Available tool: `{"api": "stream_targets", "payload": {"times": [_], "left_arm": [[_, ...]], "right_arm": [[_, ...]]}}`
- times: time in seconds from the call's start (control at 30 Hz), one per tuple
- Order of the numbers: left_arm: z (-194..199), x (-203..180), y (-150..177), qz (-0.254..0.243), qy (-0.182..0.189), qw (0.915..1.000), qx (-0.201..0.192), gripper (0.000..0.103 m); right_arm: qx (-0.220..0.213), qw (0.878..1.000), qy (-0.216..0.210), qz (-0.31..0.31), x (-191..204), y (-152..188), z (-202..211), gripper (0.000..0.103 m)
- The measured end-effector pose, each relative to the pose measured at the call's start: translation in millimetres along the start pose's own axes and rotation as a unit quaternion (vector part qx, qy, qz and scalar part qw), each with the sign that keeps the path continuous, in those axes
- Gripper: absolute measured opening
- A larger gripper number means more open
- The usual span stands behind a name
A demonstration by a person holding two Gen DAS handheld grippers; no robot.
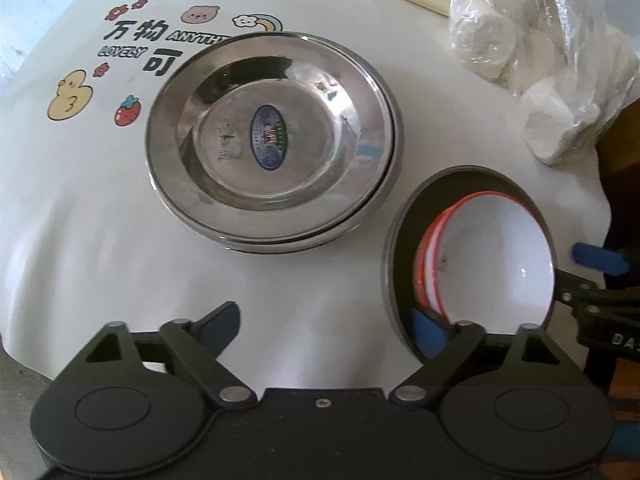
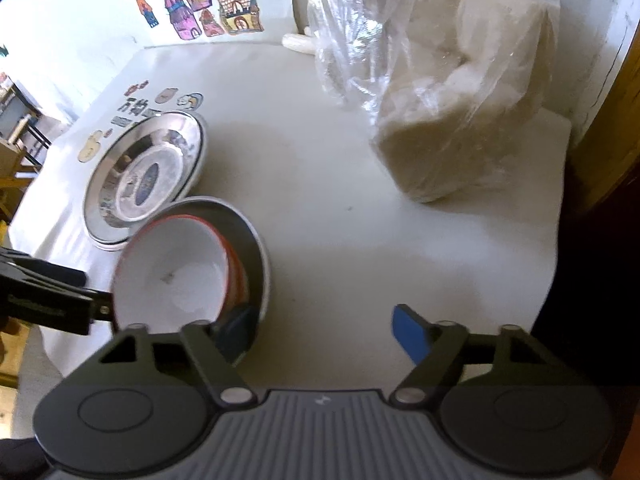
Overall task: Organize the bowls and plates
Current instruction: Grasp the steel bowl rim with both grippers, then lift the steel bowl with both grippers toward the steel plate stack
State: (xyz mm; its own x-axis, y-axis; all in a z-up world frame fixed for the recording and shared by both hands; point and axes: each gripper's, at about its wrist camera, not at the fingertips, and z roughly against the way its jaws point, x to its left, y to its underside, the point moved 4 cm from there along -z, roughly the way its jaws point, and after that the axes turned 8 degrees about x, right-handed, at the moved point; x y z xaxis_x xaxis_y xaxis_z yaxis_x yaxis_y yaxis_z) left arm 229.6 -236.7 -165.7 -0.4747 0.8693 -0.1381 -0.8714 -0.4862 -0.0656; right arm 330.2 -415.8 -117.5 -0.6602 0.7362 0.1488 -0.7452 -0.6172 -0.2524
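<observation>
House drawings (image 2: 200, 4) only in right view; left gripper (image 1: 326, 320) and right gripper (image 2: 322, 322) unclenched.

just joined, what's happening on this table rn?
A person with a handheld gripper in each hand is sorting dishes on a white-covered table. Steel plates sit stacked in the middle. Beside them, red-rimmed white bowls are nested, tilted, inside a dark bowl. Both the left gripper and the right gripper are at that bowl stack, each with one finger inside the dark bowl and open jaws straddling its rim. A plastic bag of white rolls sits at the back.
</observation>
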Motion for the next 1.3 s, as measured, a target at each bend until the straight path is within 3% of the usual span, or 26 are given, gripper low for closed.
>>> {"api": "stream_targets", "payload": {"times": [0.13, 0.37, 0.53, 0.77, 1.03, 1.3], "left_arm": [[1.0, 1.0, 0.6, 0.008, 0.018, 0.9998, 0.000, 0.078], [2.2, 0.5, 3.0, 0.015, 0.058, 0.9982, -0.002, 0.052], [4.1, -5.0, 4.9, 0.006, 0.075, 0.9971, -0.008, 0.035], [4.3, -11.4, 3.5, -0.002, 0.092, 0.9956, -0.012, 0.013], [-1.4, -8.4, 1.6, 0.020, 0.106, 0.9942, 0.002, 0.012], [-3.2, -11.2, 0.8, 0.012, 0.098, 0.9951, 0.007, 0.012]], "right_arm": [[0.002, 1.000, -0.025, -0.014, 6.0, -0.4, -0.9, 0.049], [0.008, 0.996, -0.062, -0.060, 4.0, -0.5, -4.3, 0.033], [0.007, 0.995, -0.079, -0.065, 6.0, -2.7, -6.4, 0.012], [0.018, 0.995, -0.078, -0.065, 9.1, -6.4, -9.3, 0.012], [0.021, 0.993, -0.089, -0.077, 6.8, -7.6, -12.1, 0.012], [0.021, 0.993, -0.092, -0.076, 6.5, -6.3, -10.1, 0.011]]}}
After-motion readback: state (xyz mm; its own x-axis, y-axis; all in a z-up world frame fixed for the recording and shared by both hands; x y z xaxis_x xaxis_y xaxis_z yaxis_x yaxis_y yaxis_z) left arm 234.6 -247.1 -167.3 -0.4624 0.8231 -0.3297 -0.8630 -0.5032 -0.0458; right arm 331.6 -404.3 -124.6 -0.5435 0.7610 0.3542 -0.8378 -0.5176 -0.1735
